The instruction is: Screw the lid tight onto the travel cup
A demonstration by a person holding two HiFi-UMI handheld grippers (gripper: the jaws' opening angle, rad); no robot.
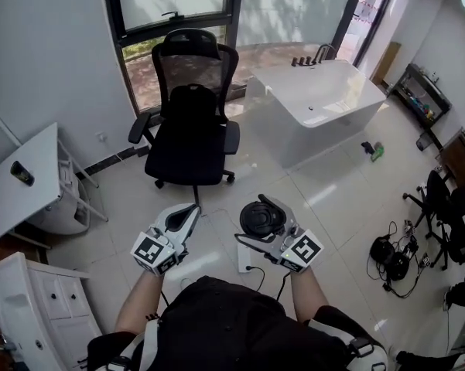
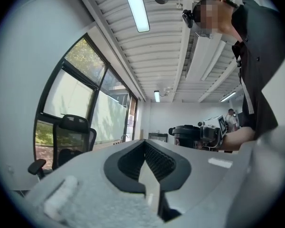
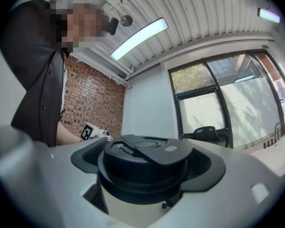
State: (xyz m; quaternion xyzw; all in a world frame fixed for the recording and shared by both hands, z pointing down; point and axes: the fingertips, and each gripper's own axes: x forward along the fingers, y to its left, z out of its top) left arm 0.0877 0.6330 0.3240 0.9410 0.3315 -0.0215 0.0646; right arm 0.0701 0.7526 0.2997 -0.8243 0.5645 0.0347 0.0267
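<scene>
In the head view my right gripper [image 1: 263, 213] is held level in front of my body, its jaws closed around the travel cup [image 1: 260, 219]. In the right gripper view the cup's black flip-top lid [image 3: 144, 161] sits on the pale cup body [image 3: 133, 207], with a dark jaw pad on each side of it. My left gripper [image 1: 190, 213] is just to the left of it, shut with nothing between its ribbed pads [image 2: 156, 159]. From the left gripper view the cup [image 2: 187, 136] shows off to the right in the other gripper.
A black office chair [image 1: 192, 126] stands ahead by the window. A white bathtub [image 1: 325, 99] is at the back right. At the left are a white table [image 1: 31, 180] and a white cabinet [image 1: 31, 308]. Cables and black gear [image 1: 391, 257] lie on the floor at the right.
</scene>
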